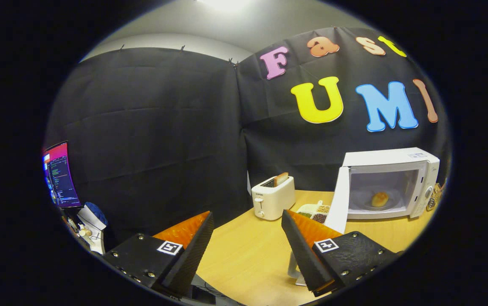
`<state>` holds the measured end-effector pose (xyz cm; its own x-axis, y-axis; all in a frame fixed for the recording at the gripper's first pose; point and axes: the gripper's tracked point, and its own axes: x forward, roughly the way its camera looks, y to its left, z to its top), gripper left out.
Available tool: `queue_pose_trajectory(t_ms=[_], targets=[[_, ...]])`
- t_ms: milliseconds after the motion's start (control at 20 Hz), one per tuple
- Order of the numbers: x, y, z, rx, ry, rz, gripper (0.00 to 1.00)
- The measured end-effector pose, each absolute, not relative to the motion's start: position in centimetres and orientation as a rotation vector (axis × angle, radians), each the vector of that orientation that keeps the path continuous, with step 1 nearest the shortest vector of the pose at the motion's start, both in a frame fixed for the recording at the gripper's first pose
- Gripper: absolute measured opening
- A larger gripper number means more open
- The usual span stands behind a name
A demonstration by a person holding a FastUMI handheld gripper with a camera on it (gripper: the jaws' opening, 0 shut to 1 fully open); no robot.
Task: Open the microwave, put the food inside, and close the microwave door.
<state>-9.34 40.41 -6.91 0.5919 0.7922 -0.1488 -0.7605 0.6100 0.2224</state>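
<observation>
White microwave [390, 182] door [338, 199] stands open at two o'clock, bun [379, 199] inside; we push it shut with wide, empty tongs [248, 242].

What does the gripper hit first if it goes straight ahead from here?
Probably the toaster, though depth is unclear. The open gripper holds nothing and points over bare table toward it. The microwave, door open, bun inside, sits off to the side.

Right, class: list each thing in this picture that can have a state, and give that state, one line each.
microwave: door swung open
bread roll: inside the microwave, on its plate
toaster: a slice sticking up from its slot
divided dish: compartments filled with grains
monitor: switched on
gripper: open, holding nothing, fingers well apart over the table
</observation>
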Motion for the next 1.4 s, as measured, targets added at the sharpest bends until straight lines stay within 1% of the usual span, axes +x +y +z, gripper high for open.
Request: queue_pose_trajectory(t_ms=[300, 350, 400, 450, 500, 650, 700, 750, 800, 850, 900, 950, 1100, 1400], targets=[[-9.5, 41.8, -12.1, 0.105, 0.353, 0.925, 0.97], [-9.3, 41.7, -12.9, 0.102, 0.371, 0.915, 0.96], [-9.1, 41.4, -13.7, 0.097, 0.391, 0.904, 0.92], [-8.6, 41.1, -14.3, 0.09, 0.404, 0.883, 0.92], [-8.1, 40.7, -14.8, 0.085, 0.414, 0.864, 0.79], [-7.3, 39.5, -15.4, 0.074, 0.421, 0.832, 0.64], [-7.0, 38.7, -15.2, 0.059, 0.412, 0.813, 0.53], [-6.6, 38.4, -15.5, 0.049, 0.407, 0.799, 0.45], [-6.2, 37.9, -15.7, 0.04, 0.403, 0.781, 0.3], [-5.8, 36.9, -15.7, 0.028, 0.394, 0.755, 0.23], [-5.7, 36.7, -15.8, 0.027, 0.396, 0.75, 0.03], [-5.6, 36.3, -16.2, 0.012, 0.402, 0.744, 0.02], [-5.2, 34.8, -16.7, -0.009, 0.414, 0.73, 0.02], [-3.1, 30.7, -17.0, 0.005, 0.441, 0.654, 0.02]])
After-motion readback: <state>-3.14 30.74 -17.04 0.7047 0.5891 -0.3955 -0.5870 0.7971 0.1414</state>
